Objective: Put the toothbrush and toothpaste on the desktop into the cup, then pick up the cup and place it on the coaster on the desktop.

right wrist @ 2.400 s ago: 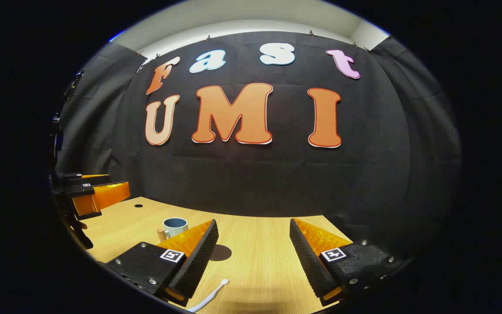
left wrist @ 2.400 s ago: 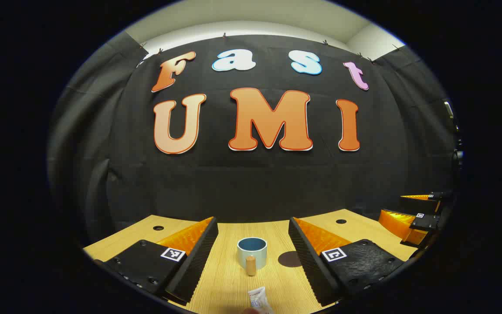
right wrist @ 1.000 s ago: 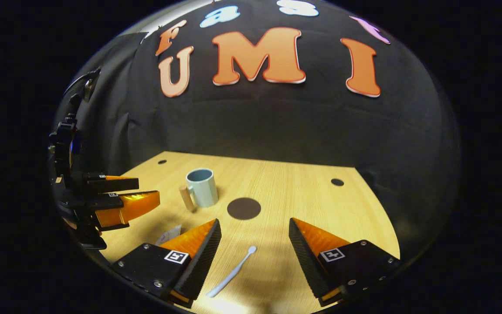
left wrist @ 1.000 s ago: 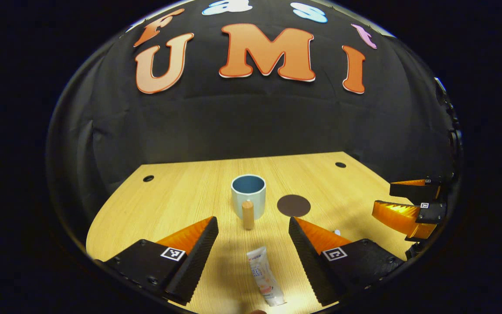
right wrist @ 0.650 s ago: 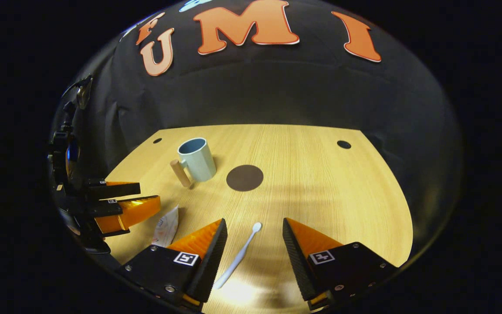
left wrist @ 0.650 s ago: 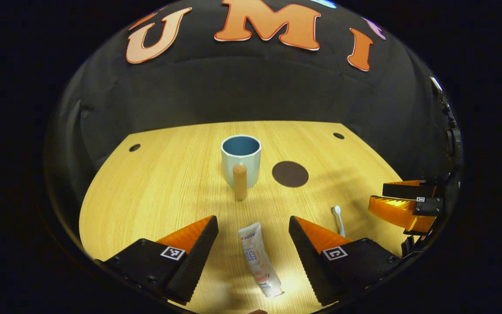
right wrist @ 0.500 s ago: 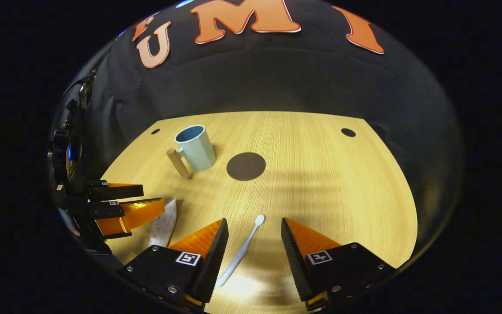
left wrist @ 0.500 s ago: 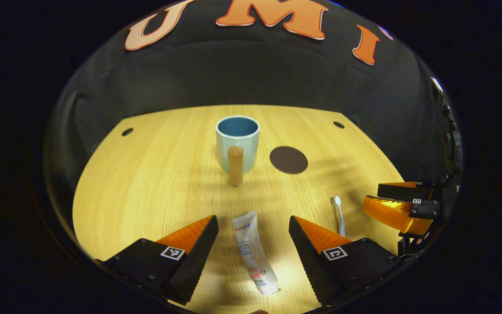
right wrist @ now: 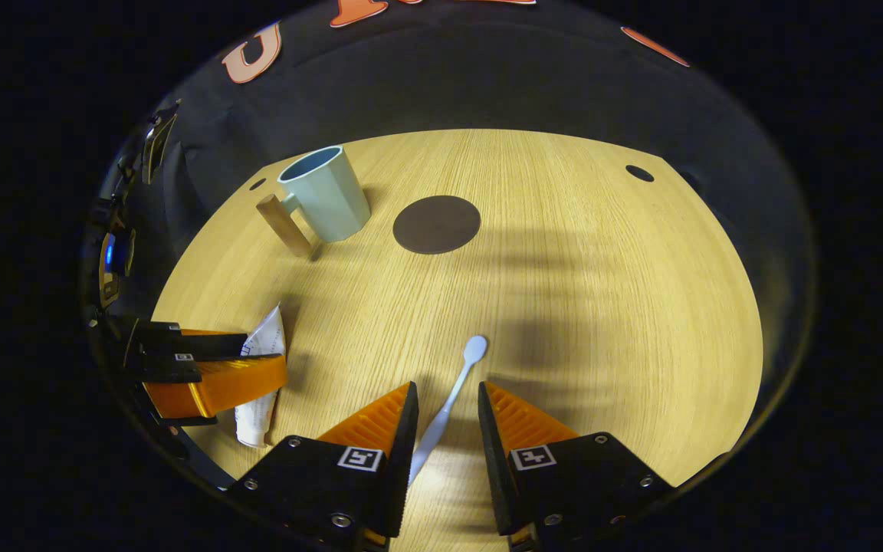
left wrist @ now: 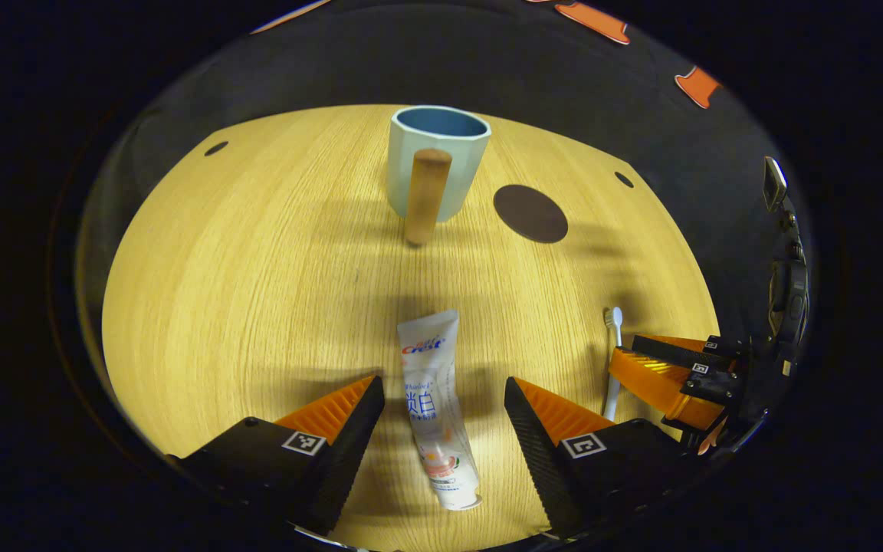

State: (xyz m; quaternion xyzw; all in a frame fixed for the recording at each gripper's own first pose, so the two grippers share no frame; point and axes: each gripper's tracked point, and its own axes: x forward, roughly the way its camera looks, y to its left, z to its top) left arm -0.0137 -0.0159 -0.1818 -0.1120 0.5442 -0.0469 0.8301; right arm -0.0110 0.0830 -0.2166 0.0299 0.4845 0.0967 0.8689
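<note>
left gripper (left wrist: 441, 399): fingers spread wide on either side of the toothpaste (left wrist: 434, 410), which lies flat on the desk (left wrist: 242, 268), not touched. right gripper (right wrist: 445, 410): fingers narrowed around the toothbrush (right wrist: 449, 402) handle, a small gap on each side, brush lying on the desk. beyond them the cup (right wrist: 326, 195) stands upright, the round dark coaster (right wrist: 436, 224) just beside it.

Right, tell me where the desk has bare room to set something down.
Bare wood lies left of the pale blue cup and white toothpaste tube, and right of the dark round coaster and white toothbrush. It is crowded along the near edge, where both grippers straddle the tube and brush.
</note>
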